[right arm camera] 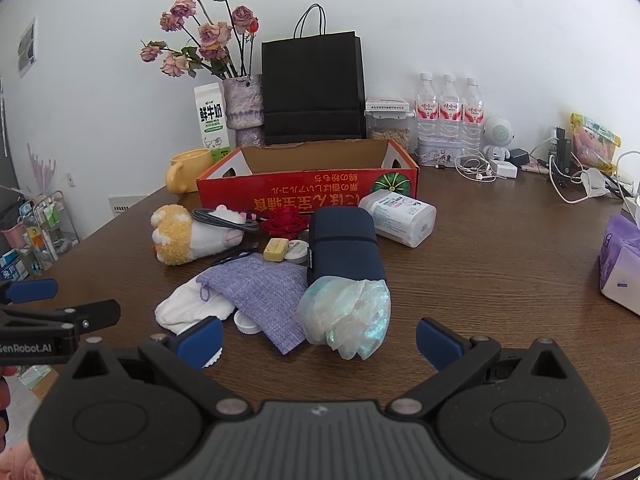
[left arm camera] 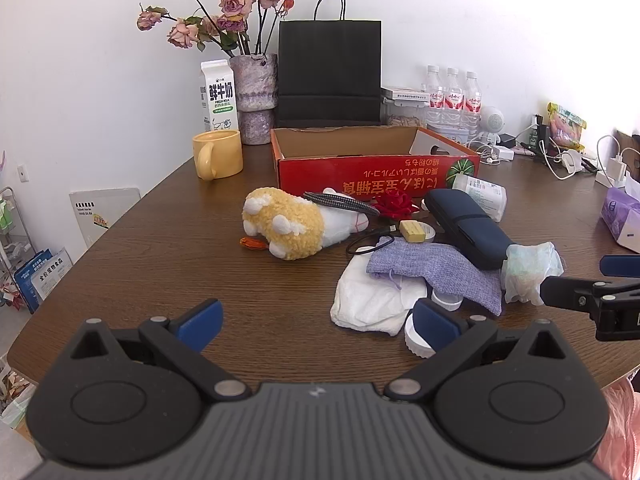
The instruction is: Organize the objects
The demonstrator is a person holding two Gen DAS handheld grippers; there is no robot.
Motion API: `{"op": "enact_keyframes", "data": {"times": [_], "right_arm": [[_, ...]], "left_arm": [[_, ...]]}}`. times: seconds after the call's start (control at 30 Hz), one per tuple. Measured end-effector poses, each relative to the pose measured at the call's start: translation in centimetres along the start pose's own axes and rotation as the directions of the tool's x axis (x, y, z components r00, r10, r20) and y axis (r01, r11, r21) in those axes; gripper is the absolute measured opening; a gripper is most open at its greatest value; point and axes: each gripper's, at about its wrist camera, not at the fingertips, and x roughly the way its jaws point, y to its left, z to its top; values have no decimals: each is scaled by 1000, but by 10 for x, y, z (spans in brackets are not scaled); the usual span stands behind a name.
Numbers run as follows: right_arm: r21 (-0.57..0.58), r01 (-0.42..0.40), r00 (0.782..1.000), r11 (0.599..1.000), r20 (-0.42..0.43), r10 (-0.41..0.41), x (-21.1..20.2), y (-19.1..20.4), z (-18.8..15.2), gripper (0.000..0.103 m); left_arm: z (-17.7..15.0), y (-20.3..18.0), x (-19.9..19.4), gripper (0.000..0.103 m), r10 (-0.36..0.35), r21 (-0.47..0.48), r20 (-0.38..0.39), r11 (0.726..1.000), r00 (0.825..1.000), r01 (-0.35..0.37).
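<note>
On the dark brown wood-grain table (left arm camera: 168, 240), a clutter of small things is seen gathered in front of a shallow red cardboard box (right arm camera: 308, 196) with printed lettering, which stands open and whose inside, as far as it is shown, holds nothing. Behind the box, against the white wall, a black paper carrier bag (left arm camera: 329, 68) is set upright, with a mottled purple vase of dried pink roses (left arm camera: 254, 84) and a white milk carton (left arm camera: 218, 96) to its left. A pale yellow ceramic mug (left arm camera: 218, 154) is placed just left of the box. Nearer the cameras, a yellow-and-white plush toy (left arm camera: 292, 226) is laid on its side, a striped cord draped over it. To its right a dark navy oblong case (right arm camera: 344, 244) is laid, its near end touching a crumpled iridescent plastic wrap (right arm camera: 348, 314). A lavender woven fabric pouch (right arm camera: 260, 292) is spread partly over a white folded cloth (left arm camera: 372, 300). A white labelled wipes pack (right arm camera: 400, 216) rests against the box front, and a small red fabric rose (right arm camera: 286, 220) and a small yellow soap-like block (right arm camera: 276, 250) are found between toy and case. The left claw (left arm camera: 318, 320) is held above the near table edge with its blue-padded fingers spread wide, nothing between them. The right claw (right arm camera: 318, 338) is likewise spread apart and empty, just short of the wrap.
</note>
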Motion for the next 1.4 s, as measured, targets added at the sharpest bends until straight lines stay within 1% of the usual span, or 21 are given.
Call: {"op": "enact_keyframes", "data": {"times": [1.4], "right_arm": [[-8,-4,1000,1000,1,4,-1,2,-1,103]], "left_arm": [[-3,-1,1,103,6,0,-9,1000,1000,-6]]}}
